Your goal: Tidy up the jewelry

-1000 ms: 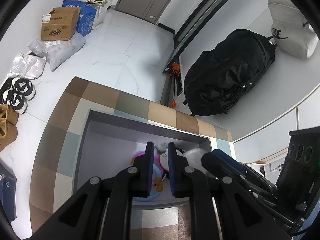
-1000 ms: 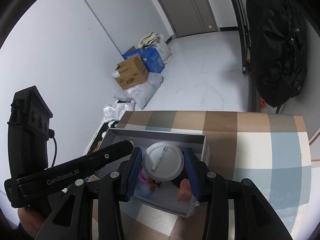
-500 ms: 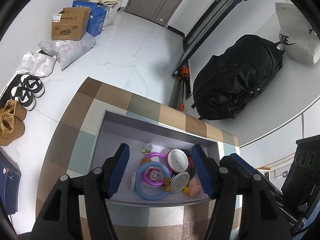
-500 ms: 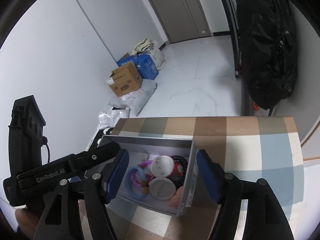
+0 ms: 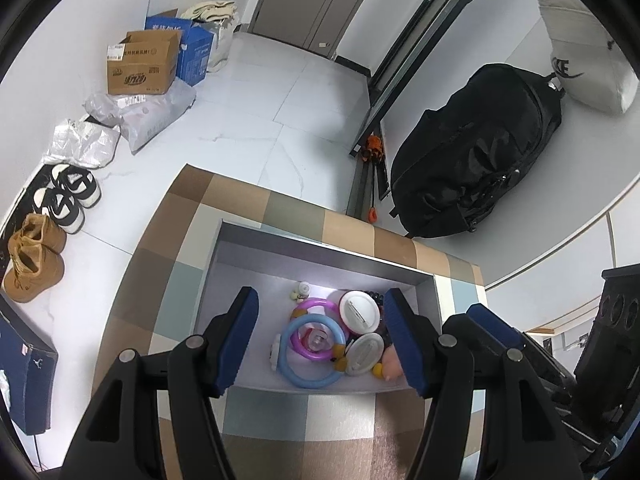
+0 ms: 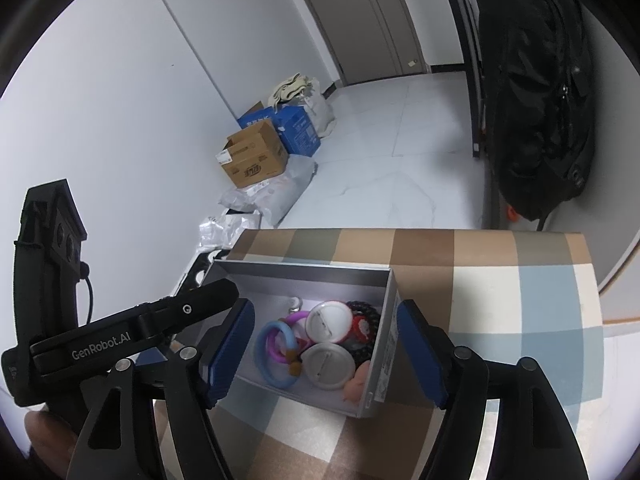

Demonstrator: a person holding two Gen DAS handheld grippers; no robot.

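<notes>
The left gripper (image 5: 322,344) is spread with nothing between its pads, hanging over the grey box (image 5: 320,250) on the checked cloth (image 5: 180,280). Closing from here could, I judge, snag the blue ring (image 5: 310,354) looped through the pink ring (image 5: 316,322) just ahead of its fingertips, dragging both out together. The right gripper (image 6: 324,354) is opening, its pads straddling the box's right wall (image 6: 386,344) without pressing on anything; a careless squeeze could catch that wall and tip the box. The jewelry lies heaped at the box's near right end: two white round badges (image 6: 329,322) pin side up, a dark beaded bracelet (image 6: 366,314) beside them, a small pink figure (image 6: 356,384) nearest the tongs
</notes>
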